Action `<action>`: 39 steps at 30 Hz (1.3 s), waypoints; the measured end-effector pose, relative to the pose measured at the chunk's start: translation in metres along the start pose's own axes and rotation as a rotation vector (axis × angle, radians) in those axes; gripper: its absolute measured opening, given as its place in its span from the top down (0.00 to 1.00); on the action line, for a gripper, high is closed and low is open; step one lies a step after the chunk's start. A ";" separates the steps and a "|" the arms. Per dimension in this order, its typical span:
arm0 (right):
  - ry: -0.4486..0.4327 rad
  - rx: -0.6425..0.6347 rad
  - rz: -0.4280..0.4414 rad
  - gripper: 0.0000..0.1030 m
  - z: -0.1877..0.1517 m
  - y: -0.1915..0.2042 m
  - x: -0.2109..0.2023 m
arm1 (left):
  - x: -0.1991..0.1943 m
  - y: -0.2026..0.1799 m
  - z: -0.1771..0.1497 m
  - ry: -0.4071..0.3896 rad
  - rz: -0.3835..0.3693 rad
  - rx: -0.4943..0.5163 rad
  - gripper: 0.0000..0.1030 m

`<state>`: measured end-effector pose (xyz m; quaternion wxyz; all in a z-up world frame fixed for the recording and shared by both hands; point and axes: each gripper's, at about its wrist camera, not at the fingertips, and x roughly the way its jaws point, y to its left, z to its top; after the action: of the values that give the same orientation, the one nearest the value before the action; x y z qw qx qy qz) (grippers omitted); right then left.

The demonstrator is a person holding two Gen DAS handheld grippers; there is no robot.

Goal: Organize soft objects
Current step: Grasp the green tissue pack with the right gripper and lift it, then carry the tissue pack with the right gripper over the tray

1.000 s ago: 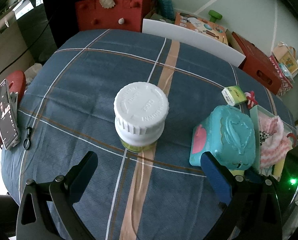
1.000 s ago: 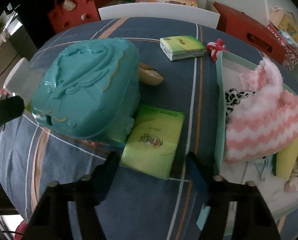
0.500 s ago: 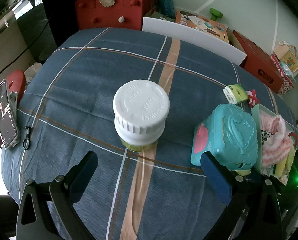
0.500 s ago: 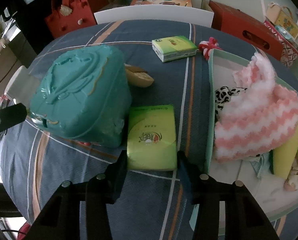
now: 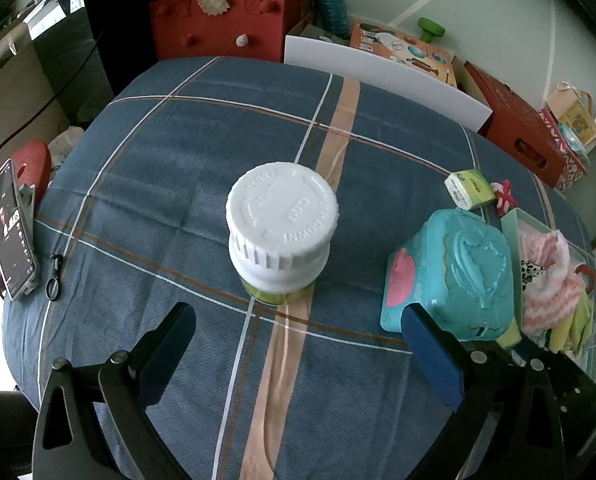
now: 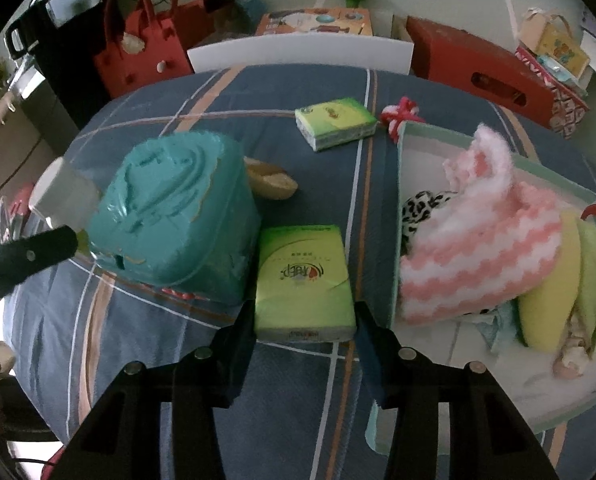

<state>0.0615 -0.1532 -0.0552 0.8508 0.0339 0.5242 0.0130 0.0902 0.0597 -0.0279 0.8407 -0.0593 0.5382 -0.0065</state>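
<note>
In the right wrist view my right gripper (image 6: 303, 340) is shut on the near end of a green tissue pack (image 6: 303, 276), which lies on the blue plaid cloth beside a teal lidded box (image 6: 174, 216). To its right a pale green tray (image 6: 397, 216) holds a pink-and-white knit cloth (image 6: 481, 244), a spotted cloth and yellow-green items. A second green tissue pack (image 6: 335, 122) lies farther back. In the left wrist view my left gripper (image 5: 298, 352) is open and empty, a little short of a white-capped jar (image 5: 282, 224).
A red-and-white knot toy (image 6: 397, 114) lies by the tray's far corner. A bread-like piece (image 6: 270, 182) sits behind the teal box. A phone (image 5: 12, 232) and key ring lie at the table's left edge. A red bag (image 5: 222, 16) and boxes stand behind the table.
My right gripper has moved forward and closed its fingers around the near green tissue pack, which has turned straight. The left gripper has hardly moved.
</note>
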 end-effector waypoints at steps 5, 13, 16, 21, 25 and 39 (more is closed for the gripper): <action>-0.043 0.005 0.001 0.52 0.003 -0.001 -0.014 | -0.001 0.000 0.001 -0.005 0.001 -0.001 0.01; -0.104 0.029 -0.024 0.52 0.011 -0.010 -0.035 | -0.013 -0.004 0.003 -0.033 -0.013 0.009 0.01; -0.123 0.045 -0.034 0.52 0.015 -0.016 -0.043 | -0.016 -0.005 0.004 -0.039 -0.021 0.012 0.01; -0.157 0.076 -0.043 0.52 0.027 -0.027 -0.058 | -0.026 -0.011 0.007 -0.062 -0.042 0.026 0.01; -0.185 0.096 -0.040 0.52 0.039 -0.035 -0.067 | -0.030 -0.017 0.010 -0.072 -0.060 0.037 0.01; -0.222 0.212 -0.082 0.52 0.046 -0.083 -0.072 | -0.029 -0.033 0.013 -0.062 -0.097 0.038 0.01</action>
<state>0.0689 -0.2426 0.0236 0.8950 0.1035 0.4263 -0.0808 0.0916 0.0304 0.0068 0.8568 -0.0696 0.5080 -0.0554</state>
